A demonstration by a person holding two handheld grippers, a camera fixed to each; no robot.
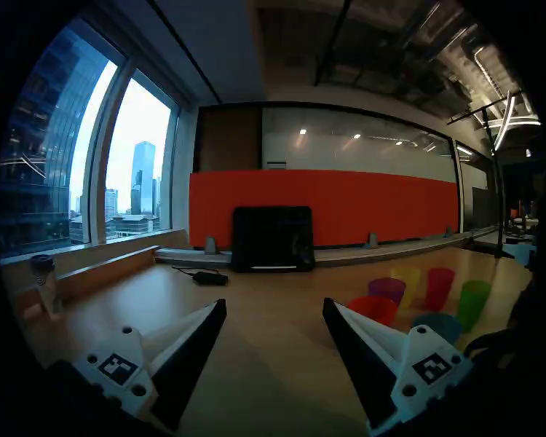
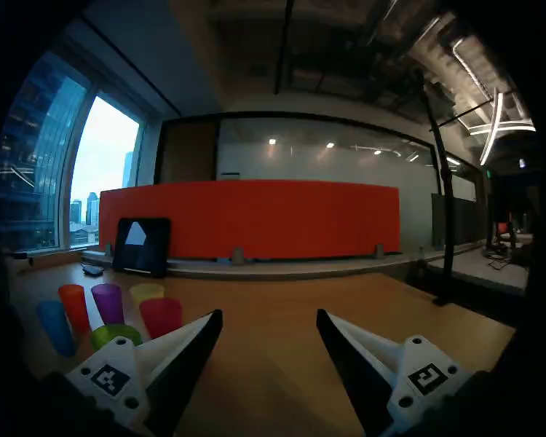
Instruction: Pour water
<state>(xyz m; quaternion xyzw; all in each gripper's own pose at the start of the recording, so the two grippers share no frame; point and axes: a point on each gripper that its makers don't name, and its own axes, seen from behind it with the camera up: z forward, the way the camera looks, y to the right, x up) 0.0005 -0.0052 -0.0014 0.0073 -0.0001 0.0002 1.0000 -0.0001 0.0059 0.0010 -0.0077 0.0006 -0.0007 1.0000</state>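
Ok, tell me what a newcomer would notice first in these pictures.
The long orange-red panel across the back wall stands out first. Next, the cluster of coloured plastic cups on the wooden table, right of the open left gripper. Then the tall window at left, showing skyscrapers.

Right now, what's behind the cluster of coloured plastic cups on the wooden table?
Bare wooden table, then a black rectangular screen standing at a low ledge before the orange-red wall panel. The coloured plastic cups hide the table surface directly behind them.
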